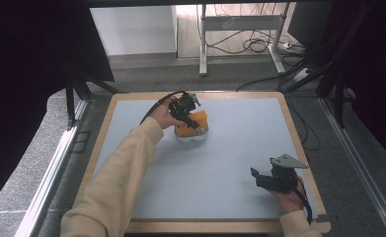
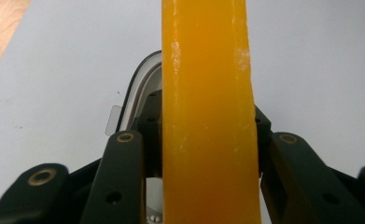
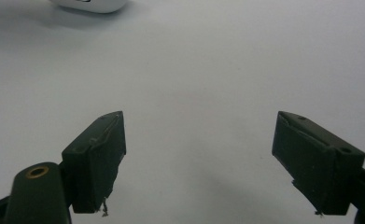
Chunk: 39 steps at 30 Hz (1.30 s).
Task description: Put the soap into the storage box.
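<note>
The left gripper [image 1: 189, 114] clamps its jaws on an orange block [image 2: 208, 116] held over a white dish [image 1: 190, 137] at the counter's [image 1: 230, 163] far side. The right gripper [image 1: 269, 178] rests near, jaws spread, empty. Placing seems underway; release remains.

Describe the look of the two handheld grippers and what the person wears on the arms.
Both grippers are black. The right gripper has blocky dark pads on arms with brass-coloured rivets, and a grey three-cornered plate on top. The left gripper trails a black cable. The sleeves are pale cream-yellow.
</note>
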Motion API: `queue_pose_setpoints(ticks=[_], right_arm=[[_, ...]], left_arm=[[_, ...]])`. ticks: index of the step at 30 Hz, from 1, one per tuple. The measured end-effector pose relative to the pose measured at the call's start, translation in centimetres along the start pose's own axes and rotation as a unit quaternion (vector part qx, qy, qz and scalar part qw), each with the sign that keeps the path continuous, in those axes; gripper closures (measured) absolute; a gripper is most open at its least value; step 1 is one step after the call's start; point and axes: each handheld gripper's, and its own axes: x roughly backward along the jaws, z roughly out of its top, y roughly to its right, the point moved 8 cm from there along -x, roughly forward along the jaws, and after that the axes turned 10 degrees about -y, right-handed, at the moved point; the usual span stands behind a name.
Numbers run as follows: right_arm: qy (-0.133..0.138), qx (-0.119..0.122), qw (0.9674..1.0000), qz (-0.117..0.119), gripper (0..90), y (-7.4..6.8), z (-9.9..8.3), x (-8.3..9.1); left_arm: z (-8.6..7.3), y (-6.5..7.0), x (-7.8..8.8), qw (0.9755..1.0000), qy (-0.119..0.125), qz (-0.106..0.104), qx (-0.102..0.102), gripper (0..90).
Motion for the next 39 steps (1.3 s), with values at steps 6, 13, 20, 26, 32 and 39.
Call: queue_pose_setpoints(ticks=[6, 13, 20, 26, 32, 39], right_arm=[[0.000, -0.001, 1.0000, 0.000, 17.6, 0.1, 0.0, 0.0], [0.001, 0.000, 1.0000, -0.002, 17.6, 0.3, 0.0, 0.0], [0.001, 0.003, 1.0000, -0.002, 17.6, 0.2, 0.0, 0.0], [0.001, 0.007, 1.0000, -0.002, 17.6, 0.1, 0.0, 0.0], [0.001, 0.006, 1.0000, -0.001, 17.6, 0.1, 0.0, 0.0], [0.001, 0.006, 1.0000, -0.001, 17.6, 0.0, 0.0, 0.0]], left_arm=[[0.0, -0.4, -1.0, 0.9999, -0.002, -0.008, -0.006, 62.4], [-0.2, -0.8, -1.8, 0.9998, -0.011, -0.007, -0.013, 62.3], [0.4, -1.5, -0.9, 0.9996, 0.017, 0.021, 0.009, 48.8], [0.5, -1.7, 1.3, 0.9972, 0.033, 0.051, 0.044, 27.5], [-0.3, -1.0, 2.5, 0.9955, 0.052, 0.047, 0.065, 21.3], [-2.5, 0.9, 4.0, 0.9913, 0.080, 0.048, 0.093, 19.4]])
